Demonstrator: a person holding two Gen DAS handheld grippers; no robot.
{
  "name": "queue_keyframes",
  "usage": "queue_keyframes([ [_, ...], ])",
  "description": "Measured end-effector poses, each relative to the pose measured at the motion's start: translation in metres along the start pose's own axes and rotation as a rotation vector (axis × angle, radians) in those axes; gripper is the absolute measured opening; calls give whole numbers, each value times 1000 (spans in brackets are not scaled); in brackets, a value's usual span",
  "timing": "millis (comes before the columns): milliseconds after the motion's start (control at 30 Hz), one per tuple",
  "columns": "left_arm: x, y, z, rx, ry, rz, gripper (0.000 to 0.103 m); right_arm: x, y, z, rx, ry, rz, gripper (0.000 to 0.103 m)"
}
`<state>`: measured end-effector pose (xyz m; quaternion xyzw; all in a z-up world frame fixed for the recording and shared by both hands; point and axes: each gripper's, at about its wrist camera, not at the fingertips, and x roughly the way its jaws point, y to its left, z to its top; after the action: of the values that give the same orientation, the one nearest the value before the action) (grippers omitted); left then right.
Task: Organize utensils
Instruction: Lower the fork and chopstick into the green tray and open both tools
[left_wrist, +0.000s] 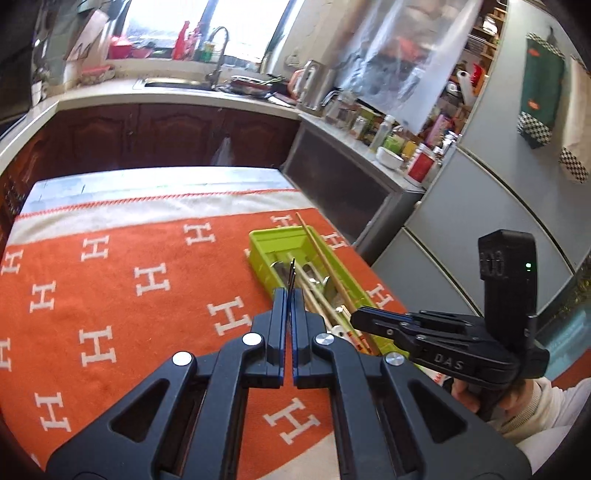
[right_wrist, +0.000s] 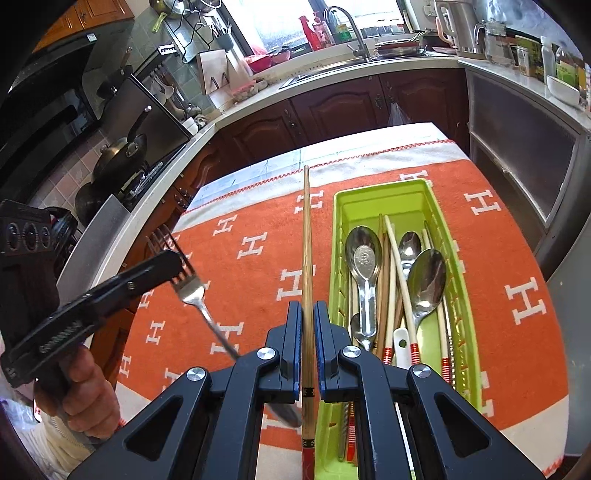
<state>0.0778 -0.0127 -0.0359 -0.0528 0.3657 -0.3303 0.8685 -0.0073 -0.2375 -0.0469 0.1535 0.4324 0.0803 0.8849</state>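
tray (right_wrist: 417, 192) holds three spoons (right_wrist: 364, 254); left gripper (right_wrist: 177, 271) jaws clamp one fork (right_wrist: 192, 291), right gripper (right_wrist: 308, 314) one chopstick (right_wrist: 306, 229).

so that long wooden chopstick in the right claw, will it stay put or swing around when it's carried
The chopstick looks stiff and light, so it probably won't droop. But the right claw pinches it near the handle end, with a long length sticking out, so it may pivot. Its round, smooth shaft could also slip or roll once set down.

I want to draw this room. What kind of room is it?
It looks like a home kitchen. There is a steel sink with a curved tap under the window, a dark frying pan on the stove, and a lime-green plastic tray of spoons and chopsticks on the orange cloth.
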Motion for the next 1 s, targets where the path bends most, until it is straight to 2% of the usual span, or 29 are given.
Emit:
queue_keyframes([
  [167,3,-29,11,53,56,-17,0,-30,-20,-3,29,-36,-23,6],
  [400,48,-61,22,135,180,-9,0,-41,-63,-10,88,-29,-54,6],
  [667,125,-69,21,177,355,52,0,-7,-86,-2,109,5,-54,6],
  [1000,158,-64,20,129,388,137,1,45,-104,23,117,86,-74,9],
])
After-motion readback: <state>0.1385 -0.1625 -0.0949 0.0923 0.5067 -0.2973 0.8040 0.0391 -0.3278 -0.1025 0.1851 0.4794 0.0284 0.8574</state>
